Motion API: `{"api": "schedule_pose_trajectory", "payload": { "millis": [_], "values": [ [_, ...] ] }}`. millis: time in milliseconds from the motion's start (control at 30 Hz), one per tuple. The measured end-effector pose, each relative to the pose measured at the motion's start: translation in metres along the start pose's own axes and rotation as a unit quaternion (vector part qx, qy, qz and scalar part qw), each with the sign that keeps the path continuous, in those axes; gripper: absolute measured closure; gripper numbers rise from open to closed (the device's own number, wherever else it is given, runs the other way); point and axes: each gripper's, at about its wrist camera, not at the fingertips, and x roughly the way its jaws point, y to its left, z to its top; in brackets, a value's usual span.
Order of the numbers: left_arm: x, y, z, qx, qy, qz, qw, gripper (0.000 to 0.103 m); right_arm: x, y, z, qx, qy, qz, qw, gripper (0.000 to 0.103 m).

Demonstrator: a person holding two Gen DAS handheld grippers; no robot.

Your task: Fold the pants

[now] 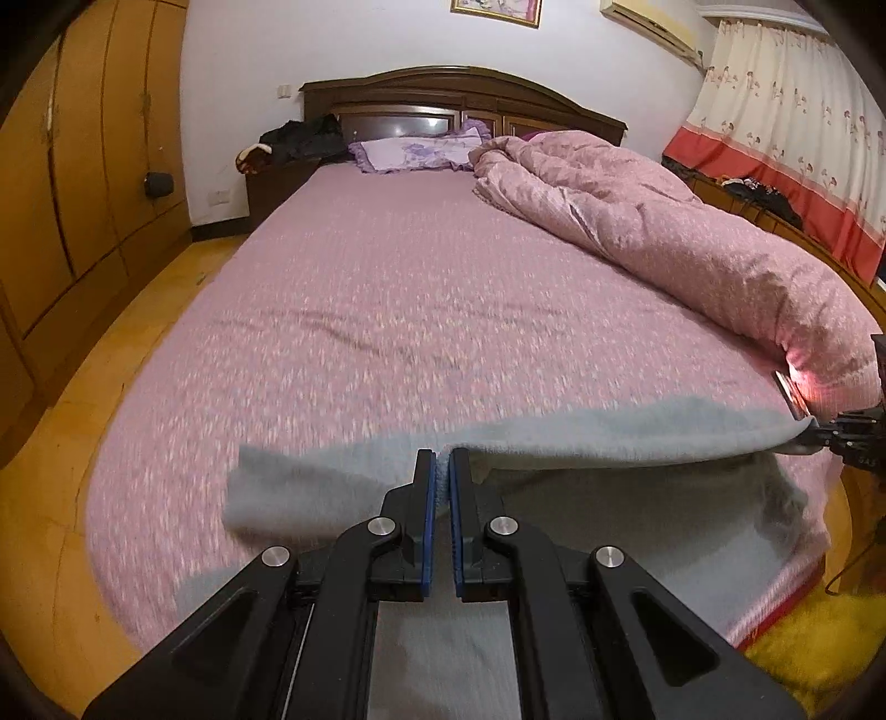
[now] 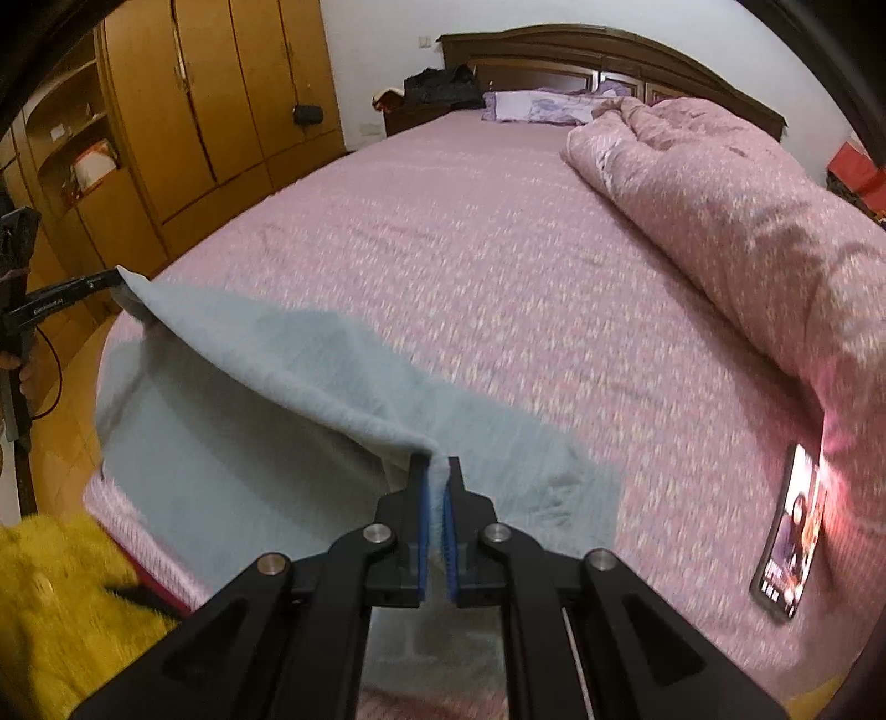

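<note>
1. L gripper: jaws closed, pinching the edge of the pale grey-blue pants; fabric is showing between the blue pads.
2. R gripper: jaws closed too, clamping another spot on the same edge; fleece is bunching between its pads.
3. Pants are hanging stretched btwn the two grippers, held edge lifted off the bed, rest draping down onto the sheet and over the near end of the mattress. In the L view the R gripper is showing at far right, at the fabric's other end; in the R view the L gripper is showing at far left.
4. Writing: small pale lettering is running along the L gripper's arm in the R view, too blurred to read. Phone is lying screen-up w/ screen lit on the sheet, right of the pants, just beside the duvet; screen text unreadable.
5. Surface: pink speckled bed sheet, mostly flat, a few creases mid-bed.
6. Pink duvet is lying rolled along the bed's right side; lilac pillow is sitting at the dark wood headboard.
7. Room: wooden wardrobe on the left, wood floor, white wall, framed picture above the headboard, patterned curtain on the right. Yellow fuzzy material is showing near the foot of the bed.
</note>
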Motion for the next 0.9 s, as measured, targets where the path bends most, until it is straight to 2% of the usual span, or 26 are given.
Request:
{"api": "schedule_pose_trajectory", "payload": {
  "millis": [100,300,533,667,767,867,900],
  "values": [
    [-0.004,0.000,-0.025,-0.018,0.014,-0.011,0.9997,0.103,-0.001,0.003,-0.018,0.004,0.011,0.002,1.000,0.098],
    [-0.008,0.000,-0.069,-0.048,0.040,-0.006,0.9981,0.103,0.010,0.003,-0.045,0.025,0.040,0.018,0.999,0.098],
    [-0.014,-0.006,-0.088,-0.058,0.052,-0.006,0.9969,0.103,0.022,0.000,-0.052,0.046,0.066,0.027,0.996,0.098],
    [-0.026,-0.015,-0.094,-0.040,0.051,-0.005,0.9979,0.103,0.009,0.005,-0.048,-0.001,0.074,0.013,0.997,0.098],
    [-0.022,-0.018,-0.105,-0.038,0.073,-0.006,0.9966,0.103,0.007,0.012,-0.050,-0.046,0.116,0.017,0.992,0.098],
    [-0.013,-0.016,-0.116,-0.047,0.093,-0.002,0.9946,0.103,0.014,0.007,-0.056,-0.045,0.158,0.020,0.986,0.090],
    [-0.009,-0.014,-0.119,-0.053,0.099,-0.002,0.9937,0.103,0.013,0.003,-0.058,-0.035,0.162,0.022,0.986,0.082]
  ]
}}
